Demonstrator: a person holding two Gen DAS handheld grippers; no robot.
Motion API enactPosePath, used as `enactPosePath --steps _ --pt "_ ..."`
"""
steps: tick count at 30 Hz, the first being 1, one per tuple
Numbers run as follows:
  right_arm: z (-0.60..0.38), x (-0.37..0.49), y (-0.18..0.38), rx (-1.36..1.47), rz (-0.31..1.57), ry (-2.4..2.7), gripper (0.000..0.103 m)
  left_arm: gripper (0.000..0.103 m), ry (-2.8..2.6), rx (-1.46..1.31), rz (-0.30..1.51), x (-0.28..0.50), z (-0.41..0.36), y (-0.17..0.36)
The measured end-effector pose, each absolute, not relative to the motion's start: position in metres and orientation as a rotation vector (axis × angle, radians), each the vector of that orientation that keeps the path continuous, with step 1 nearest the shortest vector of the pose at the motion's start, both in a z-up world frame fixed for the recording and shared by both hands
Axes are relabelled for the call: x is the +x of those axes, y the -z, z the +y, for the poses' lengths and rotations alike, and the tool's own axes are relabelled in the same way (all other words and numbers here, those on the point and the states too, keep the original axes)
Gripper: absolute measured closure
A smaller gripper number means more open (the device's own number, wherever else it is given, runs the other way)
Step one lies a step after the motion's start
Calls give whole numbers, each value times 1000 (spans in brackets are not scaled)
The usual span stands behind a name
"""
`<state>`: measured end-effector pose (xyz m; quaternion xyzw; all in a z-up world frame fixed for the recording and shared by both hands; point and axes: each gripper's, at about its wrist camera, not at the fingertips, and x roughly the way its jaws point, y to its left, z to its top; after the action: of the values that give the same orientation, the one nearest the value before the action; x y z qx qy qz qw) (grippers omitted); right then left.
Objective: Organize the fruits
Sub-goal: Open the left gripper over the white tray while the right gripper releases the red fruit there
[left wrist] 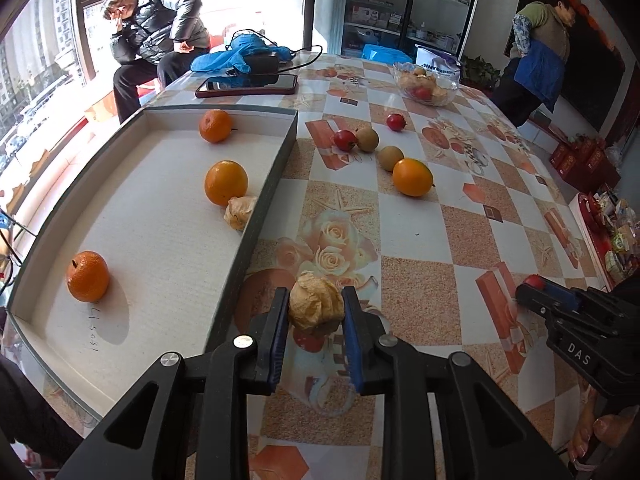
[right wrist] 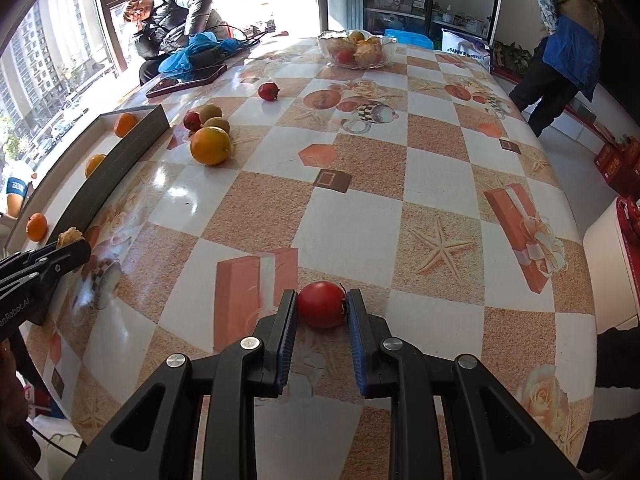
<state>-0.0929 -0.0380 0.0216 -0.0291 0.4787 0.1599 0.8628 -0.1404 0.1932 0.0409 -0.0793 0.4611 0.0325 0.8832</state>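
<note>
The middle of the tabletop point(right wrist: 400, 184) and its right edge lie bare, wide enough for a gripper to pass. Along the left edge the shallow box point(left wrist: 276, 184) raises a dark wall; inside, three oranges point(left wrist: 226, 182) and a papery husked fruit point(left wrist: 240, 212) leave open floor between them. Toward the far left, an orange point(right wrist: 211, 146), two brown fruits point(right wrist: 216, 125) and two small red fruits point(right wrist: 268, 91) cluster. At the far edge a glass bowl point(right wrist: 356, 53), a phone point(right wrist: 186, 80) and a blue cloth point(right wrist: 192, 56) block the way.
</note>
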Motion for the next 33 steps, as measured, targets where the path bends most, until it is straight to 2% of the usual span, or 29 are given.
enactPosePath --steps 7,12,17,19,21,22,23,24,25,26,29,33 --pt "36 -79 -62 -36 1023 -549 77 75 -174 -207 937 -132 275 -79" --pt "116 -67 -91 -11 1033 -732 77 75 -278 -267 990 -127 330 -69" --pt "181 -48 -89 -42 1062 -800 77 74 -303 -225 1026 -122 339 -50" --pt "197 -38 -85 -56 1064 -803 77 71 -311 -216 1023 -120 340 -46" --pt "207 -26 -81 -59 1085 -810 77 55 -311 -201 1015 -116 338 -47" --pt "209 -20 -78 -50 1109 -812 73 49 -309 -188 1003 -114 337 -48" --pt "208 -15 -77 -44 1125 -805 66 38 -308 -173 986 -113 334 -52" --pt "204 -10 -78 -42 1122 -794 36 32 -306 -158 961 -113 331 -55" --pt "197 -5 -81 -40 1099 -780 10 31 -299 -144 937 -112 327 -59" --pt "187 0 -87 -38 1057 -751 6 30 -287 -133 922 -111 322 -62" --pt "152 20 -103 -39 975 -648 6 30 -225 -129 913 -103 303 -65" --pt "95 59 -87 -11 1006 -457 6 30 -109 -123 919 -96 265 -64"
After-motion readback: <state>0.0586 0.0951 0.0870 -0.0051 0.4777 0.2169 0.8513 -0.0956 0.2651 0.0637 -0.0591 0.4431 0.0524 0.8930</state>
